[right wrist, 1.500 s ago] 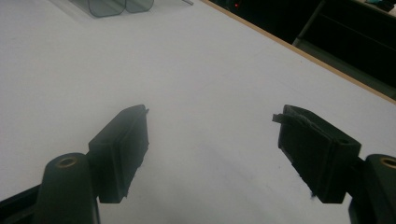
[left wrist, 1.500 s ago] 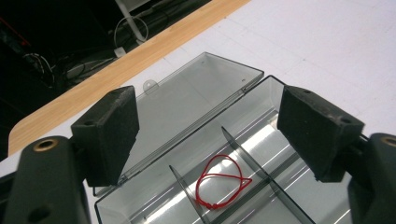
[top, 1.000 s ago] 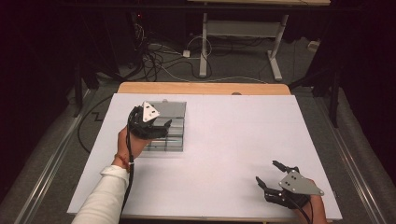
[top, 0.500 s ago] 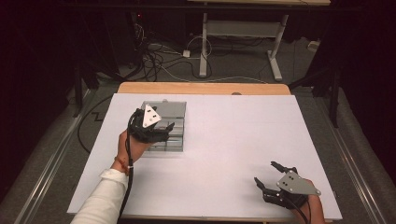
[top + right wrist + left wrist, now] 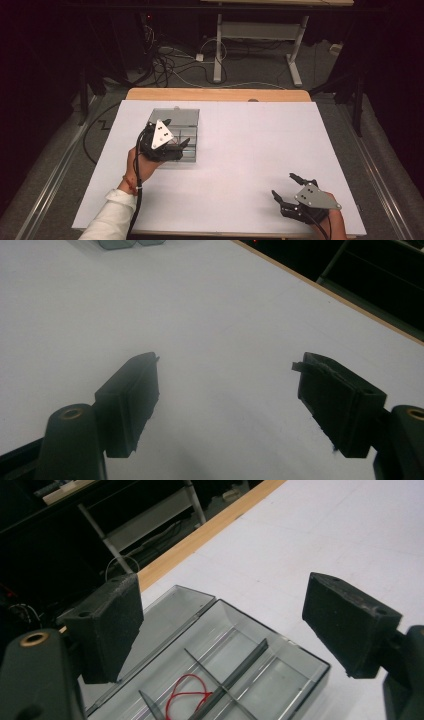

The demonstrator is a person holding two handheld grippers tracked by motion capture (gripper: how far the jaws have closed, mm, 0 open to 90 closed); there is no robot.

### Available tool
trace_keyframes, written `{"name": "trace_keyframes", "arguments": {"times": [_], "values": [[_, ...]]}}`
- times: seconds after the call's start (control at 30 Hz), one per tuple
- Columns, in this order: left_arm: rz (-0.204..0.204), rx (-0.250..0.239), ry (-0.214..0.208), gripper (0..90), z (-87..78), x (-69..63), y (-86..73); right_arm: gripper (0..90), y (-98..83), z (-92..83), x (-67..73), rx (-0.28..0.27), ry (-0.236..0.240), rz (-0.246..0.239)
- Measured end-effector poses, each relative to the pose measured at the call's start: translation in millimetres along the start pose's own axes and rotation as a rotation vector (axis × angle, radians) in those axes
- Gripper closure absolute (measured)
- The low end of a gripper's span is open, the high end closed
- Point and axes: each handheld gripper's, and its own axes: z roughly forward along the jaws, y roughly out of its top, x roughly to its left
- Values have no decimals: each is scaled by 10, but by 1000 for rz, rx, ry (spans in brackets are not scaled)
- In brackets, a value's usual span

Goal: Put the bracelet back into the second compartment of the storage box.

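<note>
**Left gripper poised over the open box**

While the left gripper [image 5: 175, 136] hangs over the clear compartment box [image 5: 185, 150], its jaws stand spread wide with nothing between them; the left gripper view looks down between both black pads into the box. From the gripper outward: directly below lies a loop of red thread or band [image 5: 186, 694] in one of the compartments, bounded by the grey dividers [image 5: 235, 672] that cross beside it. Beyond that, toward 11 o'clock in that view, the hinged lid [image 5: 165, 615] lies folded back flat on the worktop [image 5: 260, 150].

On the high view the box sits at about 10 o'clock on the white worktop, well apart from the right gripper [image 5: 289, 189], which rests near the edge at 5 o'clock. Its jaws are also spread and empty, with bare worktop between them in the right gripper view.

Judging by the pose, the step in hand is the reach into the box for the red loop. The next move would call for lowering the spread jaws inside the compartment walls, straddling the loop without catching a divider, then closing on the thin strand.

Count: two grippers, one box with one lid, one red loop. The compartments number several; the exact count cannot be told.
</note>
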Motion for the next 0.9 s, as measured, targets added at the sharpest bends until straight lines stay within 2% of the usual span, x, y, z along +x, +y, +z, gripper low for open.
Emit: {"name": "trace_keyframes", "arguments": {"times": [0.23, 0.47, 0.9], "values": [[6, -37, -29, 157, -47, -119, 24, 253, 2, 14, 19, 1, 3, -4], [37, -50, -39, 159, -116, -211, 72, 253, 2, 2, 20, 0, 2, -6], [53, -82, -71, 157, -187, -357, 93, 253, 5, 1, 22, -1, 6, -9]]}}
